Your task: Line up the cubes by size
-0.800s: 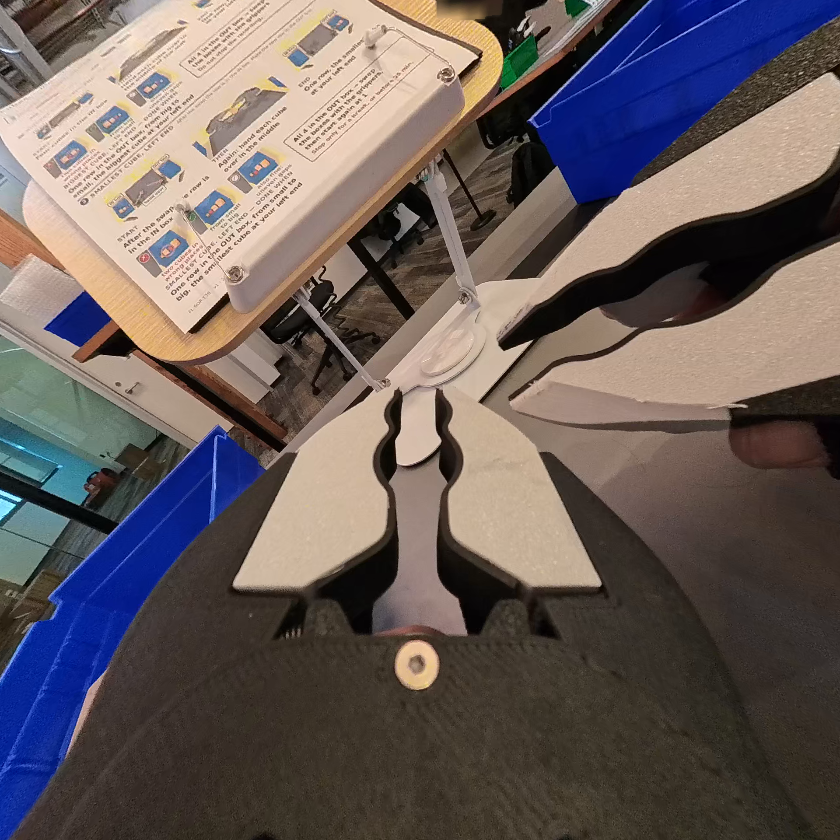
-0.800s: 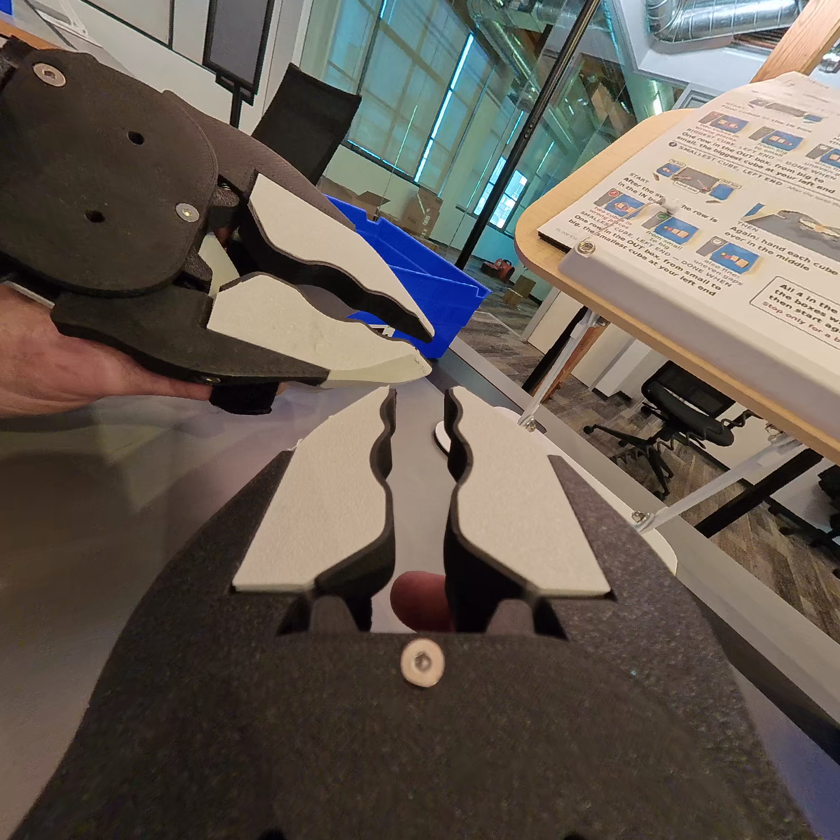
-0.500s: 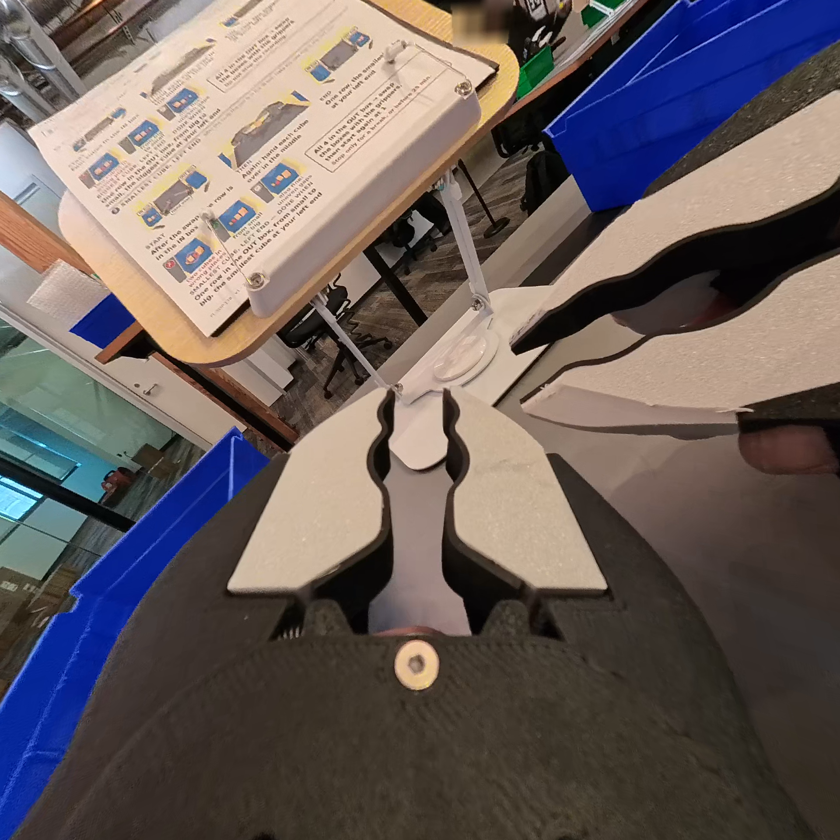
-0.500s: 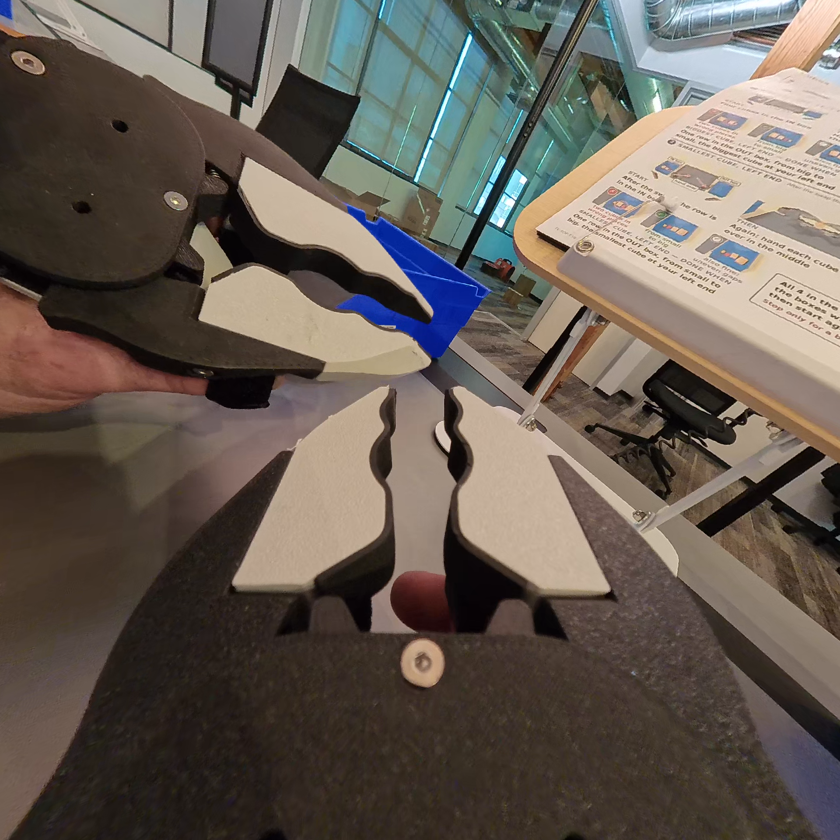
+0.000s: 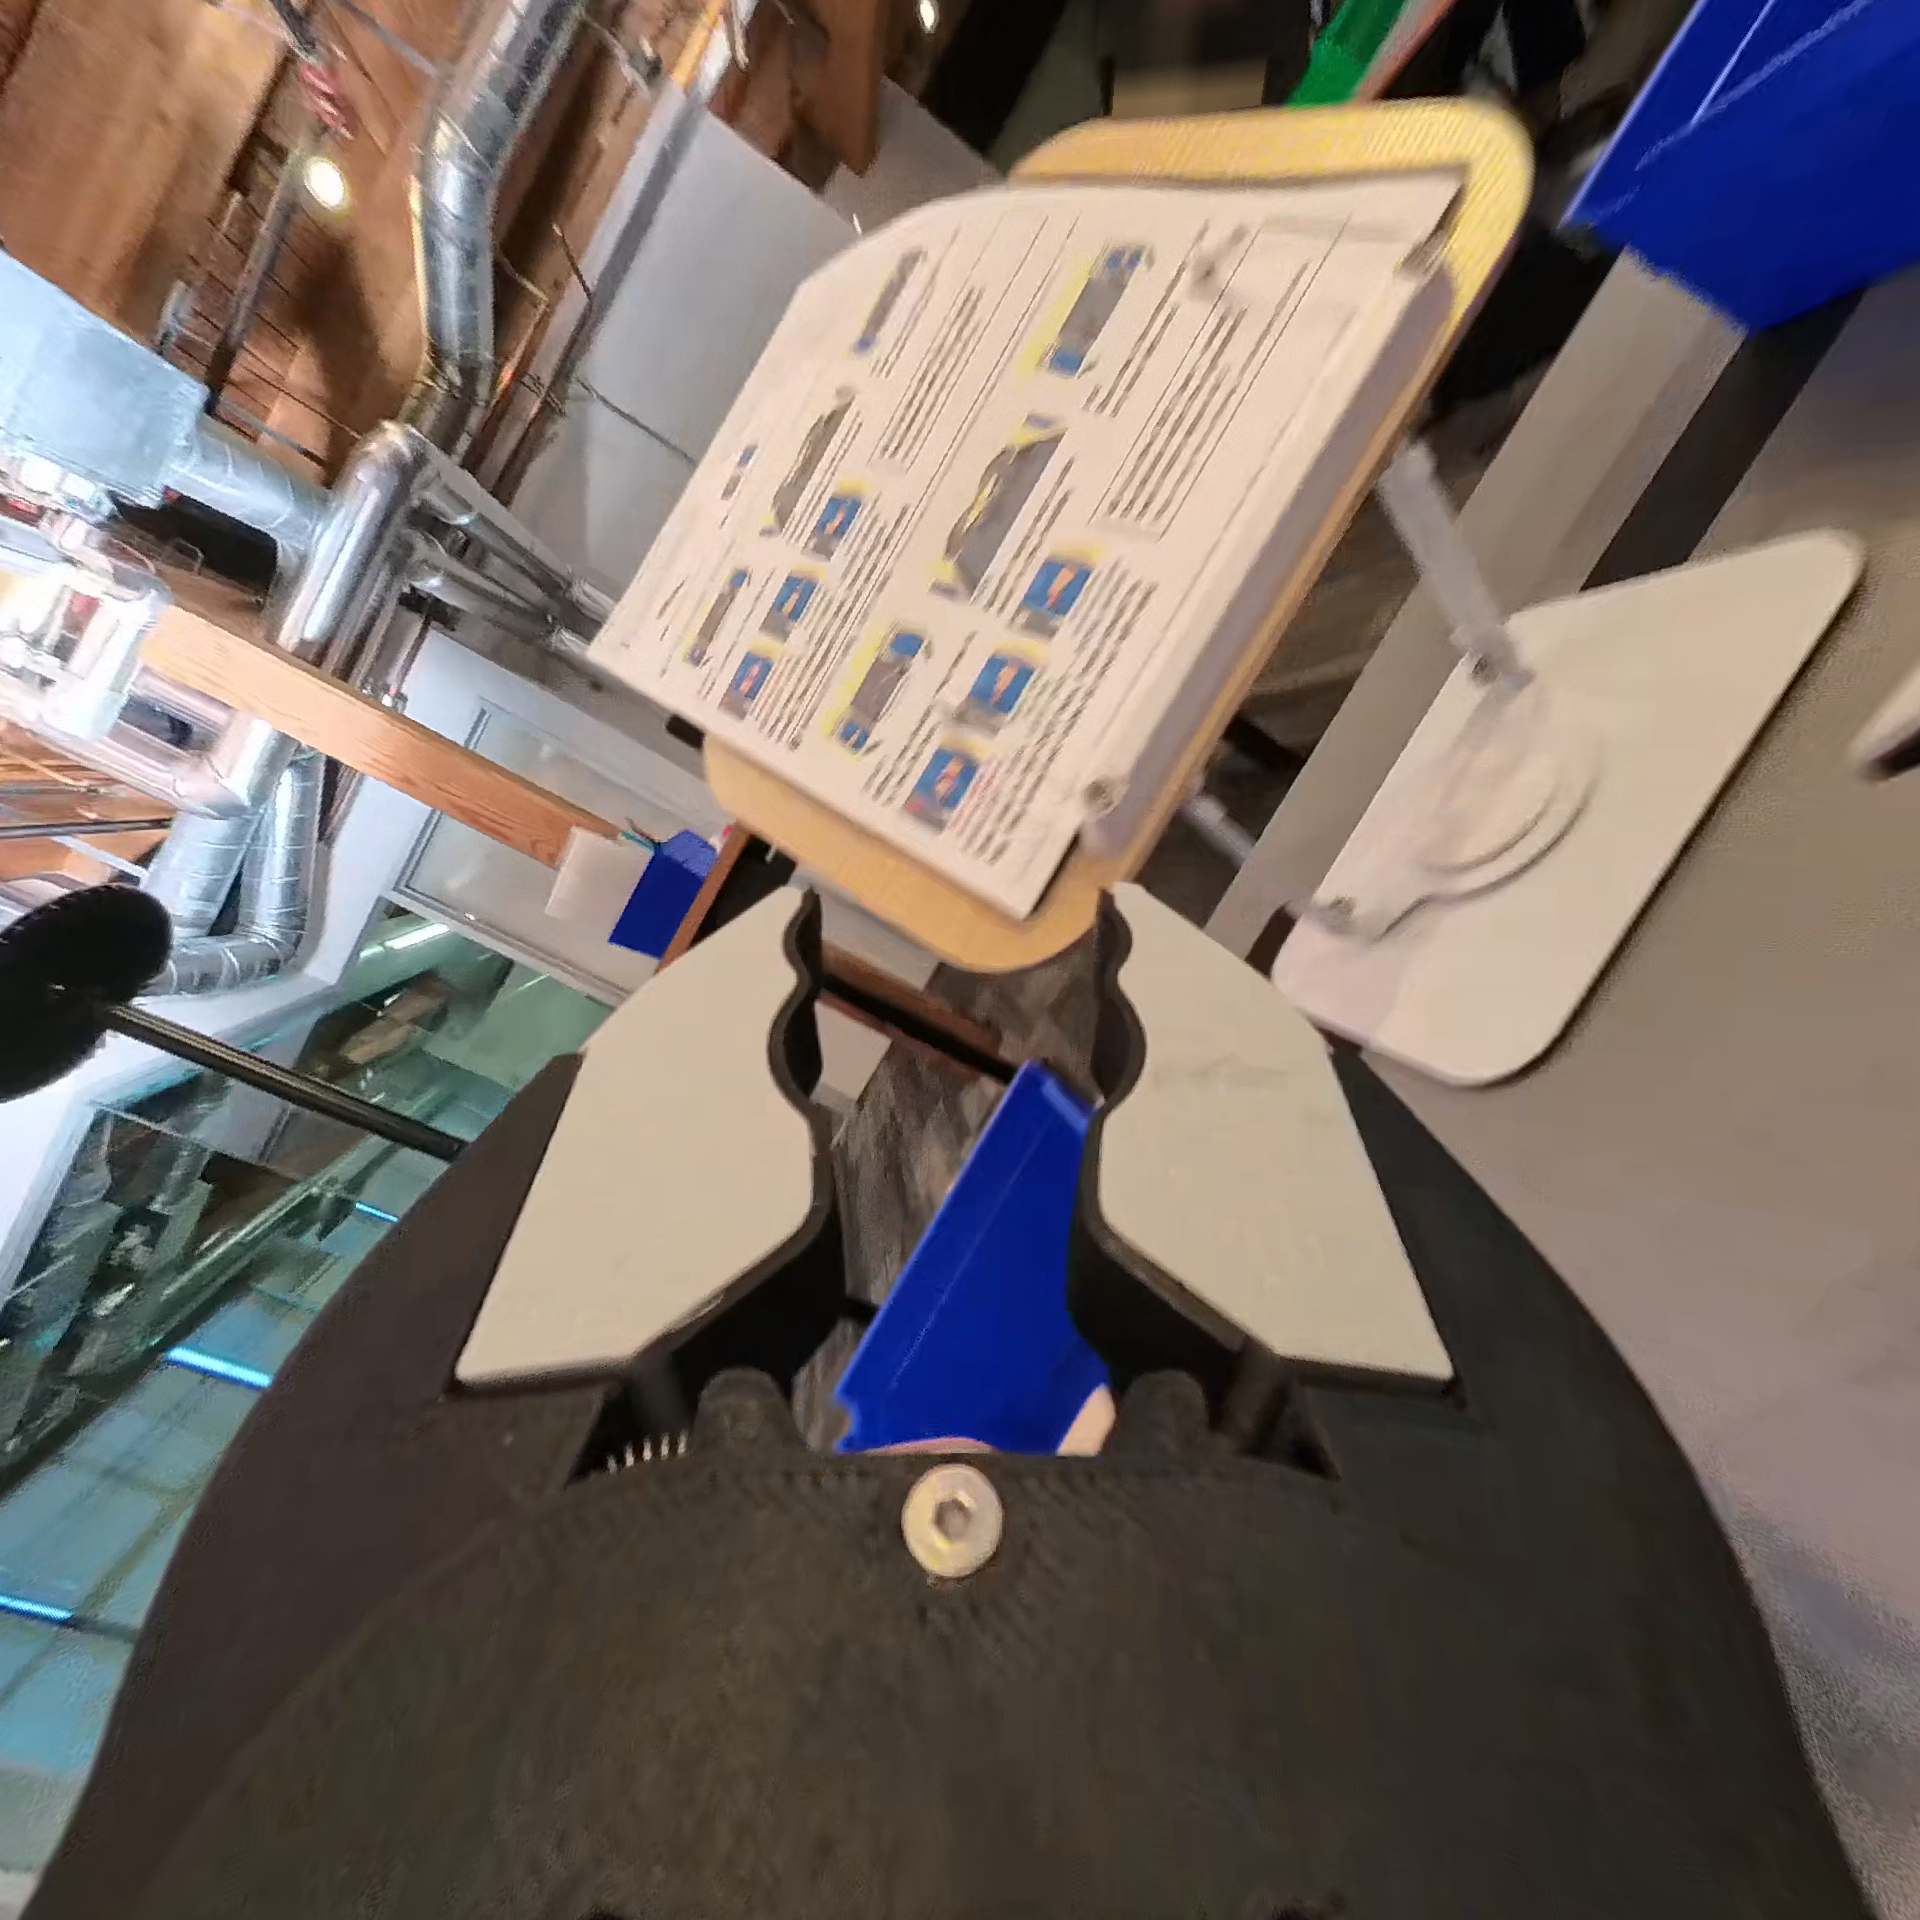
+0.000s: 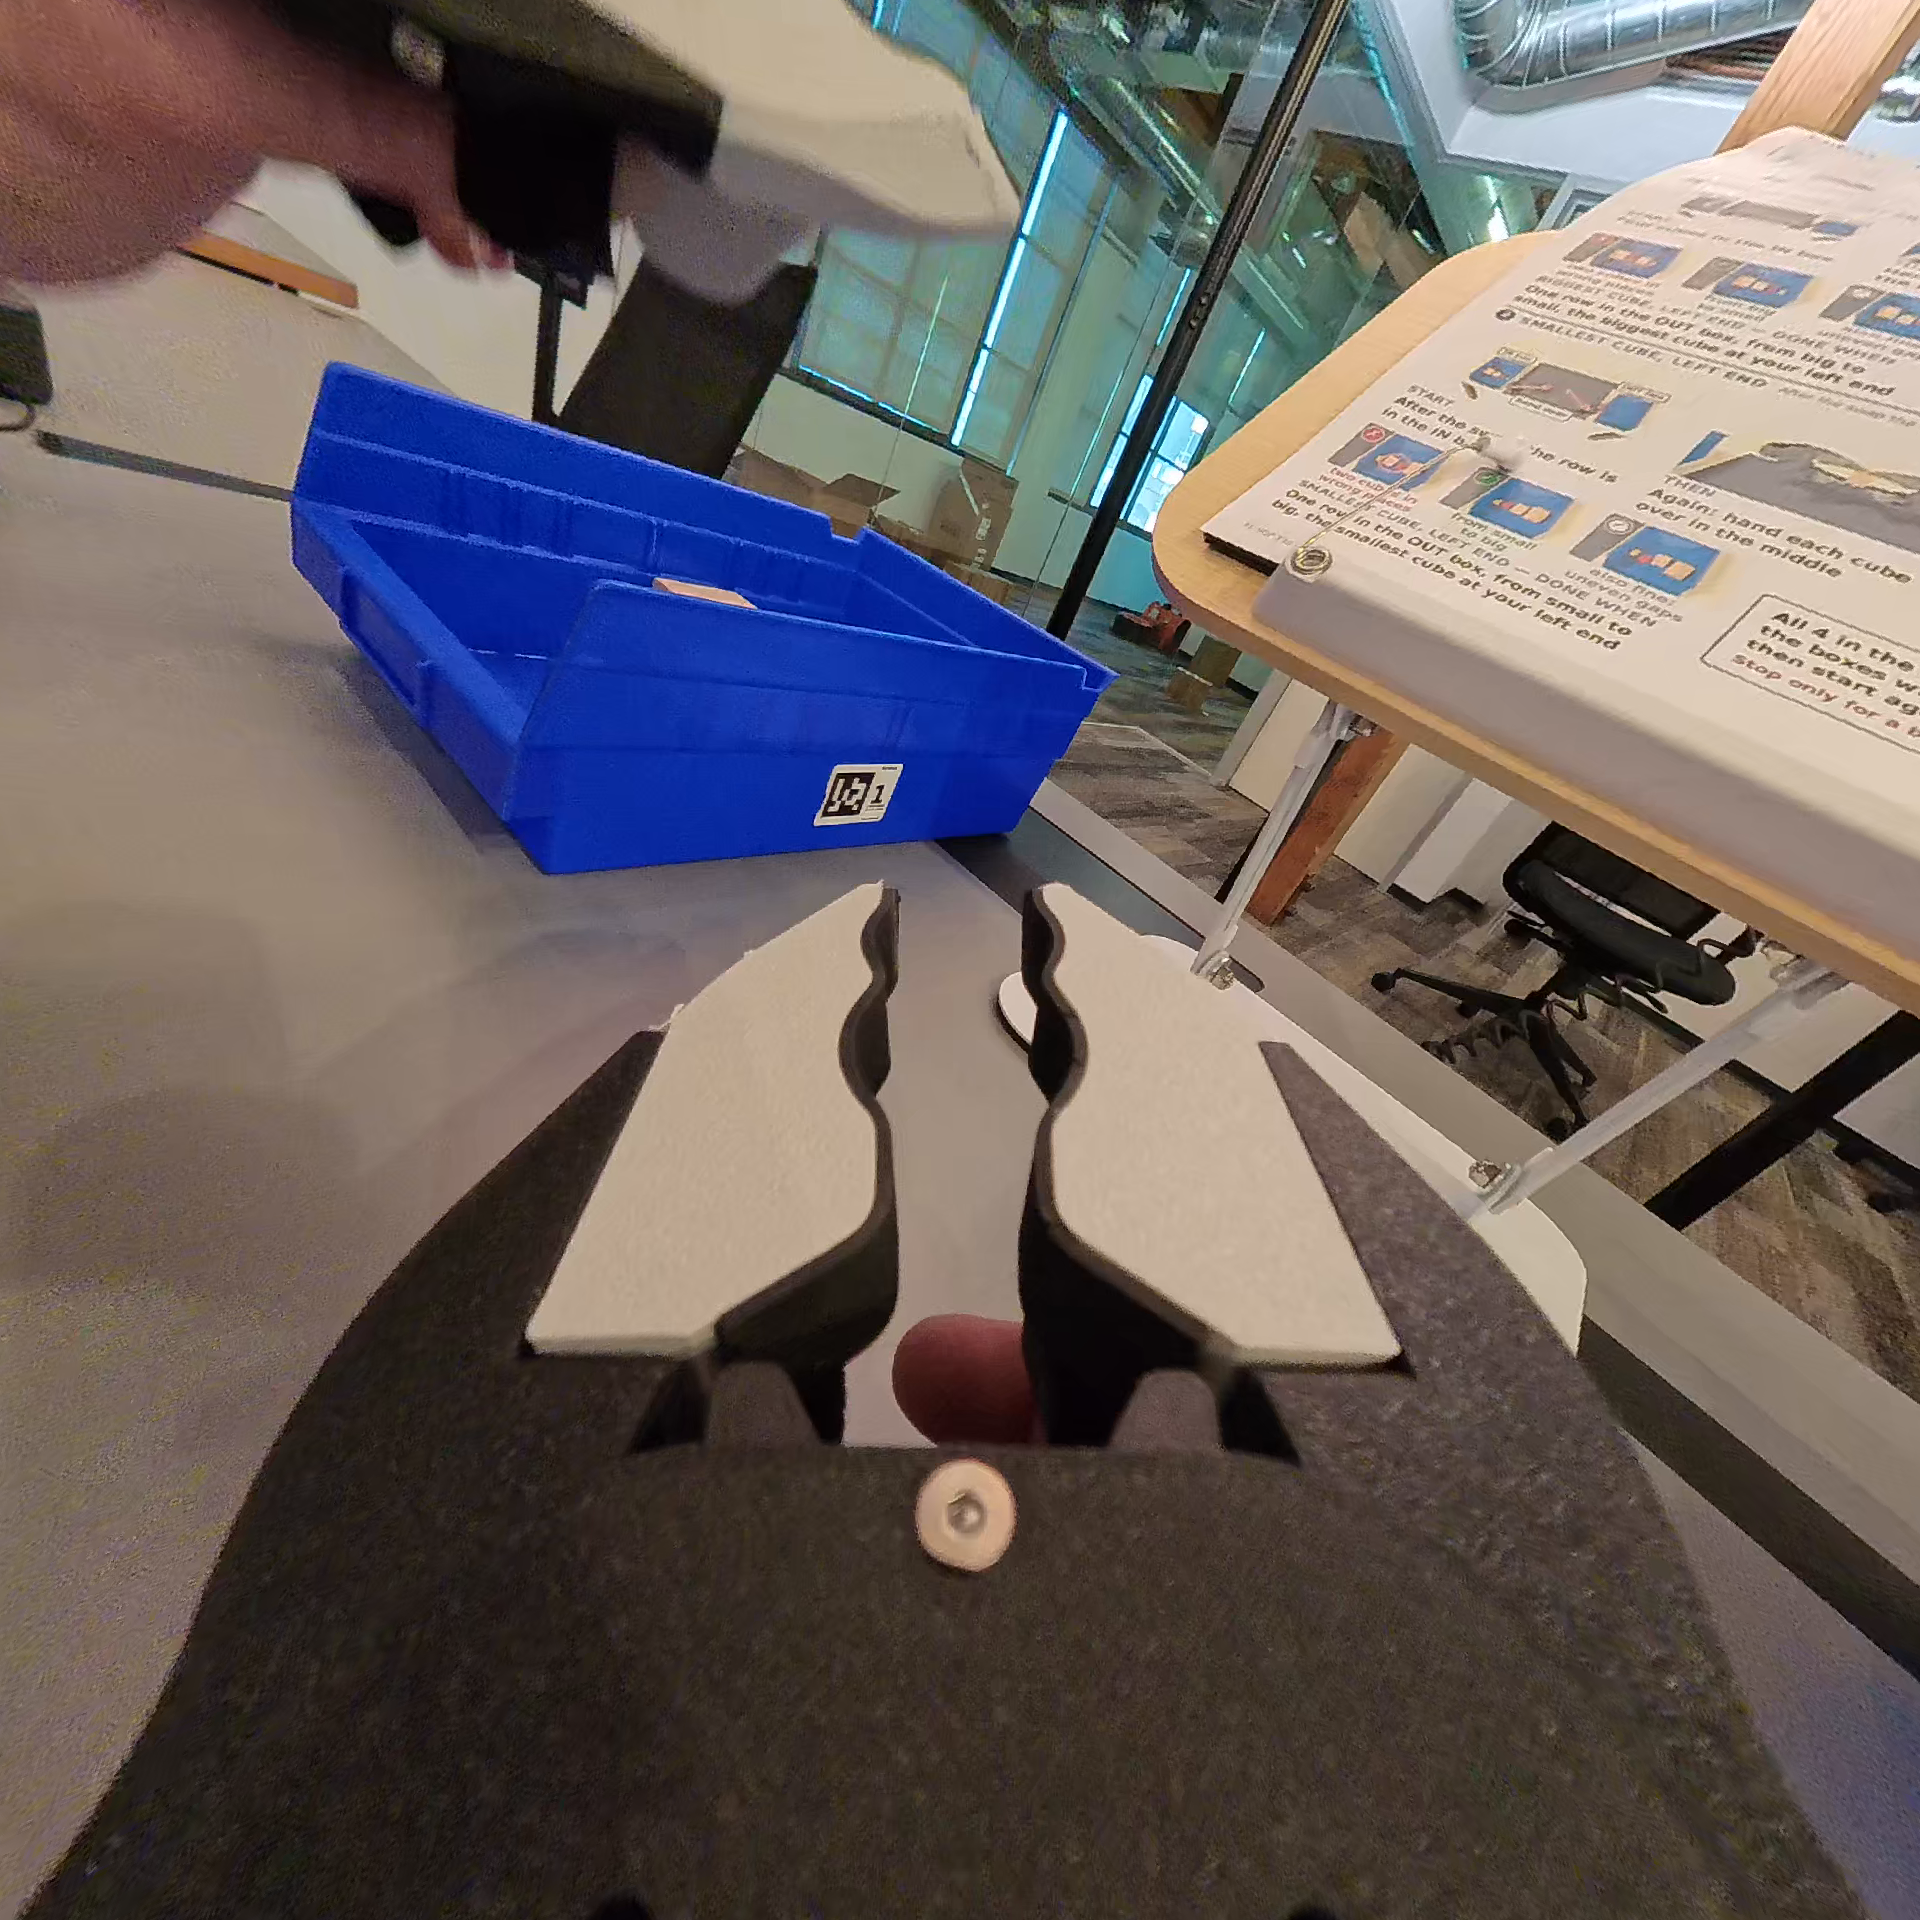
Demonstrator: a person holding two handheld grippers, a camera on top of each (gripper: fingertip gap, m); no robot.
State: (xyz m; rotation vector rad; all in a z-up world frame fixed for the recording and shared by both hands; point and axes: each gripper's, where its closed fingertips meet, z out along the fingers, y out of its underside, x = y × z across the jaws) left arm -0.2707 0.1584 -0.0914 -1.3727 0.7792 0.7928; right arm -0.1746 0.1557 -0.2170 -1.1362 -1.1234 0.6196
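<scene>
My left gripper (image 5: 951, 914) is open wide with nothing between its pads. The view is blurred and tilted up toward the room. Part of a blue bin (image 5: 977, 1268) shows through the gap, farther off and untouched. My right gripper (image 6: 961, 899) is open a little and empty, low over the grey table (image 6: 260, 935). In the right wrist view a blue bin (image 6: 727, 769) stands on the table ahead to the left. The tan top of one cube (image 6: 701, 594) shows inside it. The left gripper (image 6: 862, 223) is blurred at the top left, above the bin, held by a hand (image 6: 114, 135).
An instruction board (image 6: 1621, 540) on a wooden panel stands on thin legs at the right, also in the left wrist view (image 5: 997, 540). Its white base plate (image 5: 1558, 821) lies on the table. A second blue bin (image 5: 1787, 145) is at the far right. An office chair (image 6: 1600, 935) stands beyond the table edge.
My left gripper rose, swung away to the left and opened wider, uncovering the blue bin in the right wrist view. My right gripper has hardly moved and stays slightly open.
</scene>
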